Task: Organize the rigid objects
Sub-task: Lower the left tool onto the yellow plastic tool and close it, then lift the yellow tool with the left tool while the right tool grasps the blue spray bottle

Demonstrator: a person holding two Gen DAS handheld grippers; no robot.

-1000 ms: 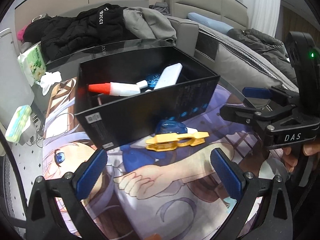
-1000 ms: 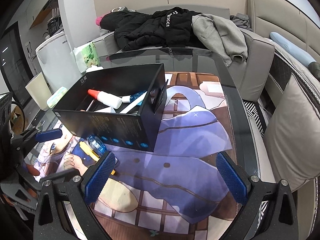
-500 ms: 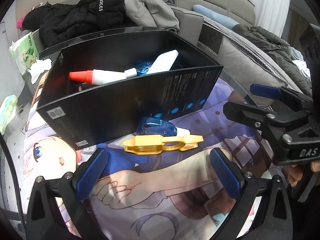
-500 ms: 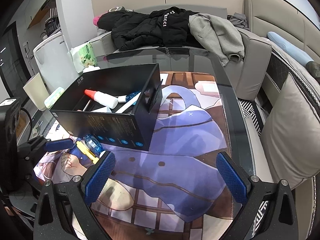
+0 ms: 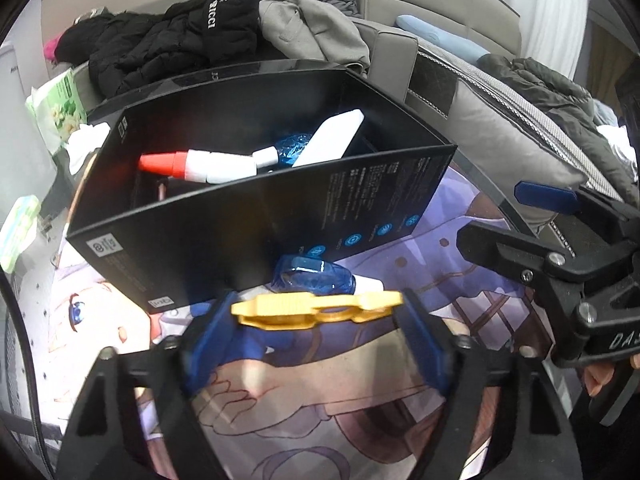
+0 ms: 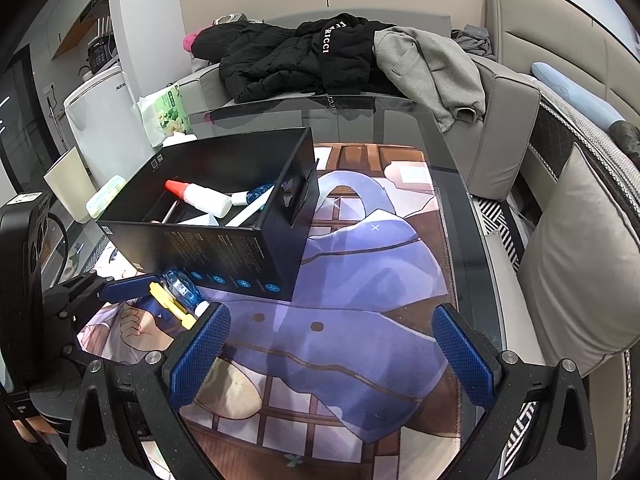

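Left gripper (image 5: 318, 320): jaws closing on the flat yellow plastic tool with ring holes (image 5: 316, 307), lying on the printed table mat (image 5: 460, 280); pads apparently at its ends. Just behind lies a clear blue plastic dispenser (image 5: 316, 275). Beyond, the open black cardboard box (image 5: 248, 216) holds a red-capped white glue bottle (image 5: 200, 165) and a white flat bar (image 5: 330, 138). Right gripper (image 6: 328, 344): wide open, empty.

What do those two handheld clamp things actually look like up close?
Both are black plastic frames with silver screws. The left tongs and the right tongs each end in two fingers faced with blue, finely textured pads. White letters "DAS" mark the right one's body. A bare hand grips it; no sleeve shows.
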